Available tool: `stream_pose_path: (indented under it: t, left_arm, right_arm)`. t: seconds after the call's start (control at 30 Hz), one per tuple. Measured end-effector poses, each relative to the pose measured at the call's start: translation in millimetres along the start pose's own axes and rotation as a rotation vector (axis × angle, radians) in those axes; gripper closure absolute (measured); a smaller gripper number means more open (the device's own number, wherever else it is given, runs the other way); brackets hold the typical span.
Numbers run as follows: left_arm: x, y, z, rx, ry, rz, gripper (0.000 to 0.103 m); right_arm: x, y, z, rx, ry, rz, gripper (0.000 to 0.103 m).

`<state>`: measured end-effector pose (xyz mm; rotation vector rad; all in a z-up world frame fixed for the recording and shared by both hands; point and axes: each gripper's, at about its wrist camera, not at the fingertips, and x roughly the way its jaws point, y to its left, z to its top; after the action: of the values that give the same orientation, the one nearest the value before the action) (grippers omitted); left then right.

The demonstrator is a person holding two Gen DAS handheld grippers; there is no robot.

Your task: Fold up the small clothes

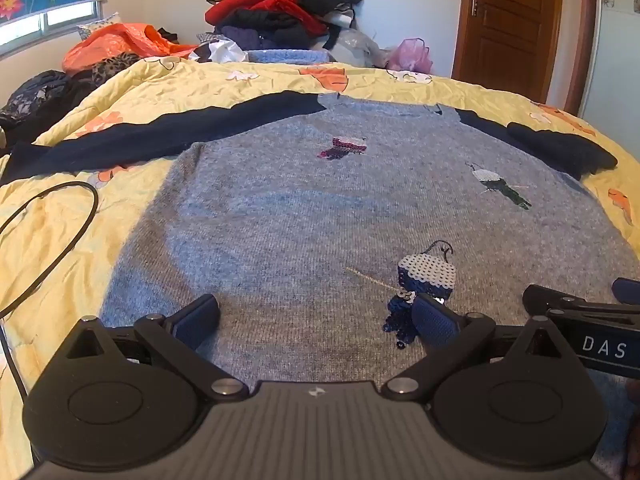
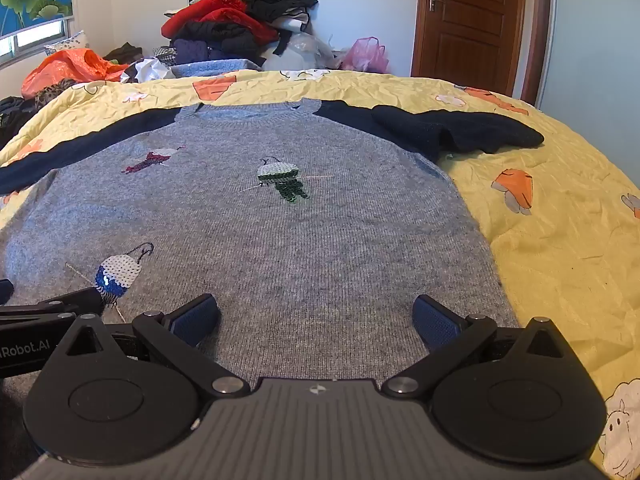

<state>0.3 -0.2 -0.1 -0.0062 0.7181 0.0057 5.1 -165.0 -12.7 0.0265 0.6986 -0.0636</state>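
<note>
A grey knit sweater (image 1: 304, 216) (image 2: 280, 240) with navy sleeves and sequin figures lies flat, front up, on a yellow quilt (image 1: 60, 240) (image 2: 560, 240). Its left sleeve (image 1: 152, 136) stretches out straight; its right sleeve (image 2: 452, 130) is bunched near the shoulder. My left gripper (image 1: 316, 320) hovers over the hem's left half, jaws wide open, nothing between them. My right gripper (image 2: 316, 318) hovers over the hem's right half, also wide open and holding nothing. Each gripper's side shows at the edge of the other's view.
A tall pile of clothes (image 1: 280, 4) (image 2: 236, 12) stands beyond the bed's far edge, with orange fabric (image 1: 120, 42) and a pink bag (image 2: 366, 56) beside it. A black cable (image 1: 52, 236) loops on the quilt at the left. A brown door (image 2: 472, 20) is at the back right.
</note>
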Motion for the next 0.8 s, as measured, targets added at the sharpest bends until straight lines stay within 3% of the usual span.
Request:
stream_pose_path:
  t: [0.8]
  left_arm:
    - [-0.2,0.3,0.0,-0.005,-0.004,-0.004,0.000]
  right_arm:
    - [-0.3,0.4,-0.2,0.001,-0.001,0.001,0.000]
